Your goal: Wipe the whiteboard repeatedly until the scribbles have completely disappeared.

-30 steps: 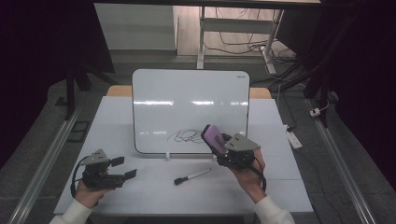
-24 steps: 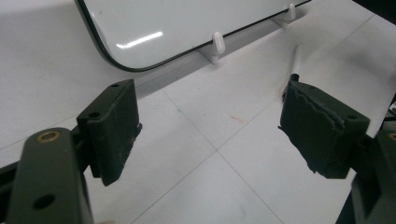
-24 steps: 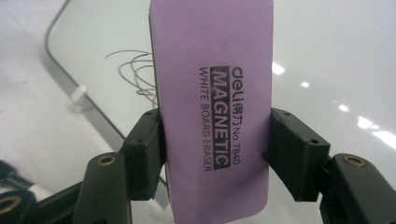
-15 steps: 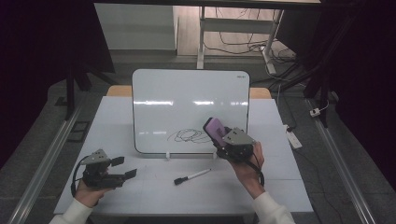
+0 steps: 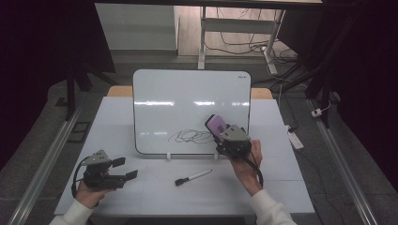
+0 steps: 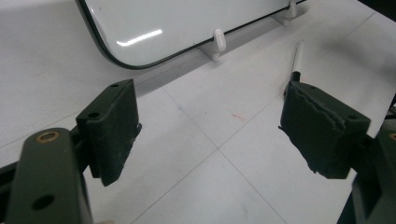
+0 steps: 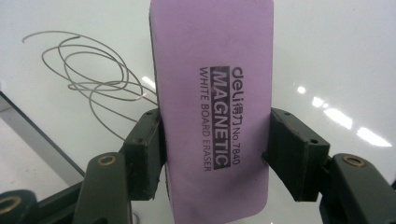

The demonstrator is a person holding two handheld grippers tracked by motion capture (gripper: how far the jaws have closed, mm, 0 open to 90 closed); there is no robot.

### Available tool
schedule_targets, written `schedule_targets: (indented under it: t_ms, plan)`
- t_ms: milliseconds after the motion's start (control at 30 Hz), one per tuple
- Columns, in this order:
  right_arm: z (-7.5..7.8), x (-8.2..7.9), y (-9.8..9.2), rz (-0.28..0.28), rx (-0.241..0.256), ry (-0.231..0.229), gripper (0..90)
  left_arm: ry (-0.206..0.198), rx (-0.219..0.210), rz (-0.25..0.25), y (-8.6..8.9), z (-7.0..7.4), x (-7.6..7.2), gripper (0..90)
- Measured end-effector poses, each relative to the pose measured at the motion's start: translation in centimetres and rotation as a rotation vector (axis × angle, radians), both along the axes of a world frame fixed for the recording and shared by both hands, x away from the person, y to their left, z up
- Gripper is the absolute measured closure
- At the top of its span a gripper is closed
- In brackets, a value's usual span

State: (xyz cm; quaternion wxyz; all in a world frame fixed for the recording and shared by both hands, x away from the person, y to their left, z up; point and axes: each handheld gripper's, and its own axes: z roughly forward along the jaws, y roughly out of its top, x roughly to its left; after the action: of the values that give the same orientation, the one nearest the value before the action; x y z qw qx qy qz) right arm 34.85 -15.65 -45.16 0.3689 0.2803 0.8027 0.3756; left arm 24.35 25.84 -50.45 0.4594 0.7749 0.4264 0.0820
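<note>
Wiping: we hold the eraser [image 7: 212, 102] flat vs whiteboard [image 5: 187, 101], just right of scribble [image 5: 191, 136].
R hand-held gripper [image 5: 224, 137]: clamped on eraser sides.
L hand-held gripper [image 6: 210, 135]: wide open, empty, resting on counter [image 5: 155, 197] left of whiteboard.
Marker [image 5: 193, 177]: below whiteboard, set aside.

Grey floor [image 5: 42, 136], dark surroundings, cables [image 5: 244, 44] behind table [image 5: 281, 187]
</note>
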Motion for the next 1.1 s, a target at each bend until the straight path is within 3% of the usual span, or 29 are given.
schedule_targets:
  t_ms: [300,500,633,733,833,967,1100]
  plan:
    - [-0.5,0.3,0.9,-0.003,0.001,0.009,40.0,-0.004,0.0,0.0,0.0,0.1,-0.1,20.1]
    - [-1.3,0.1,3.2,0.056,0.001,0.04,40.1,-0.001,0.0,0.002,-0.1,0.1,-0.1,20.1]
    - [-1.7,-0.2,4.5,0.088,-0.023,0.044,40.2,-0.001,0.001,0.001,-0.1,0.1,-0.1,20.1]
    - [-1.4,0.0,4.0,0.083,0.008,0.059,40.2,0.001,-0.002,0.003,0.0,0.0,-0.1,20.1]
    - [-0.8,0.3,2.7,0.033,0.017,0.034,40.2,0.0,-0.007,0.005,0.1,0.1,-0.1,20.1]
    - [0.0,1.0,0.1,-0.046,0.085,0.039,40.2,-0.003,-0.006,0.004,0.2,0.1,-0.1,20.2]
    - [0.1,1.2,-0.4,-0.058,0.096,0.037,40.2,-0.002,-0.005,0.004,0.2,0.0,-0.1,20.2]
